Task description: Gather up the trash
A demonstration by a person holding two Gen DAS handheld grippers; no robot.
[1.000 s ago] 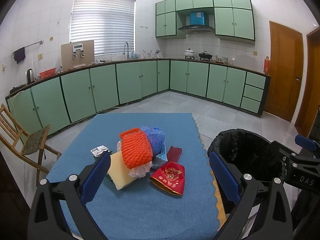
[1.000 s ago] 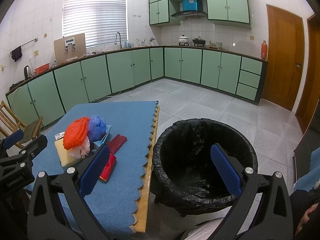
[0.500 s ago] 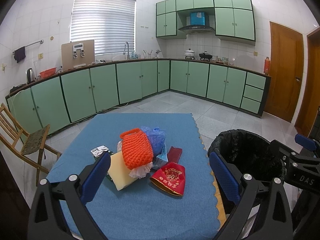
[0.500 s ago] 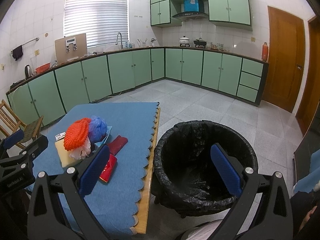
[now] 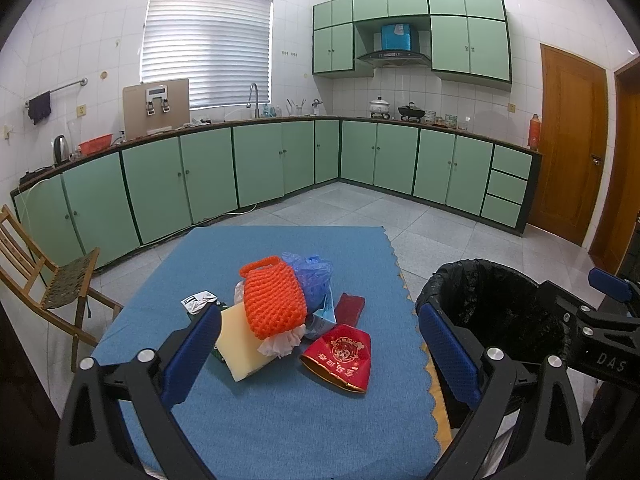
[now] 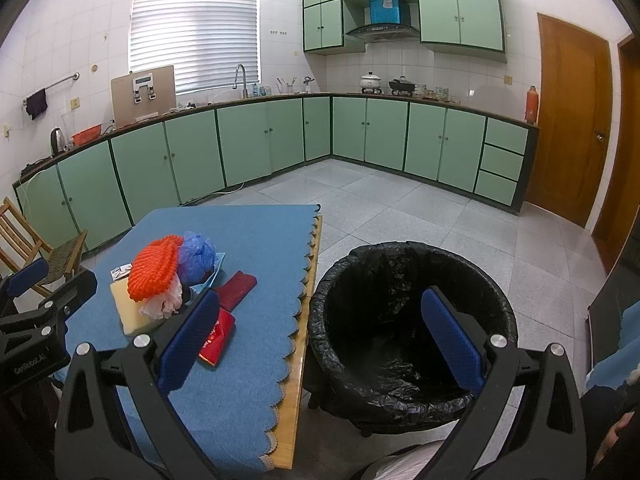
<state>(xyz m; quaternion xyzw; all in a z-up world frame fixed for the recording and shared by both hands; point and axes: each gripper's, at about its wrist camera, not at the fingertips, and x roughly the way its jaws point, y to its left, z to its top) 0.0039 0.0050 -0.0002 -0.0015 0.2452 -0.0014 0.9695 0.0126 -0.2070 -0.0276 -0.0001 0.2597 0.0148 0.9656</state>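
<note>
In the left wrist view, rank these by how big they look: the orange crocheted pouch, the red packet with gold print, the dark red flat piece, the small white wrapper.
1. orange crocheted pouch
2. red packet with gold print, close behind the pouch and nearer the camera, so unsure
3. dark red flat piece, partly hidden
4. small white wrapper

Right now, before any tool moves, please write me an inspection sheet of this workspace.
Surface: table under a blue cloth, scalloped edge, wood showing along the bin side.
Job's things: one pile mid-table: orange crochet pouch on top, blue plastic bag, yellow sponge, white tissue, red packet, dark red pouch, small printed wrapper. Black-lined bin beside the table looks empty.
Clutter: nothing seen.
Grippers: left tool open, empty, facing the pile; right tool open, empty, facing the bin.
Cables: one along the cabinet base.
Surroundings: green cabinets, wooden chair, wooden door.
</note>
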